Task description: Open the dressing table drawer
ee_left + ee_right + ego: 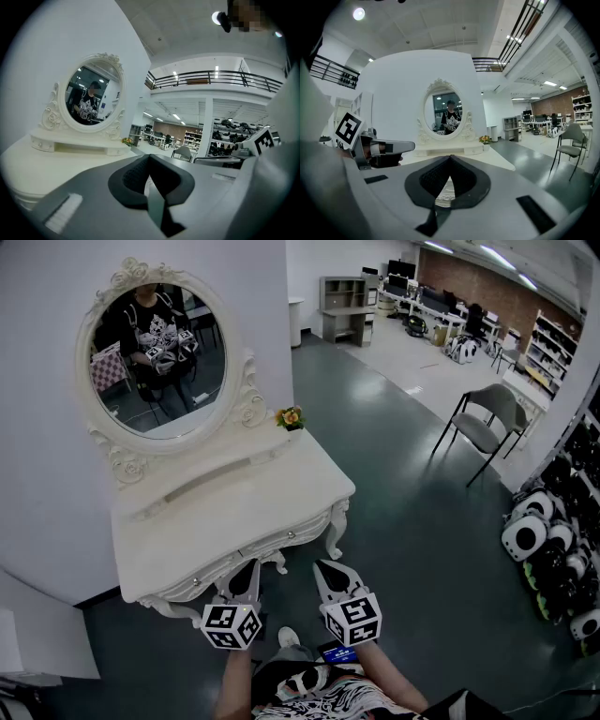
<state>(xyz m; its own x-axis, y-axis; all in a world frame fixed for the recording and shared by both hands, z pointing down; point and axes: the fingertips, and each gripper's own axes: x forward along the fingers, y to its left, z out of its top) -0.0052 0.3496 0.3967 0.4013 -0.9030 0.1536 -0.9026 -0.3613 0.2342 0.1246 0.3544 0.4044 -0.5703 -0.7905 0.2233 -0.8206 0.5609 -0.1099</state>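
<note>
A white dressing table (234, 502) with an oval mirror (157, 357) stands against the wall. Its drawer front (267, 545) runs under the tabletop and carries two small knobs (291, 534); the drawer is closed. My left gripper (250, 567) hovers just in front of the drawer's middle, its jaws shut with nothing between them. In the left gripper view the left gripper (149, 156) sits level with the tabletop (56, 164). My right gripper (322, 567) is beside it, off the table's right front corner, also shut and empty. In the right gripper view the right gripper (450, 158) points towards the mirror (446, 112).
A small pot of flowers (291, 417) stands on the table's back right corner. A grey chair (483, 423) is on the floor to the right. Black-and-white panda-like items (539, 540) line the right edge. A white box (37, 643) sits at the lower left.
</note>
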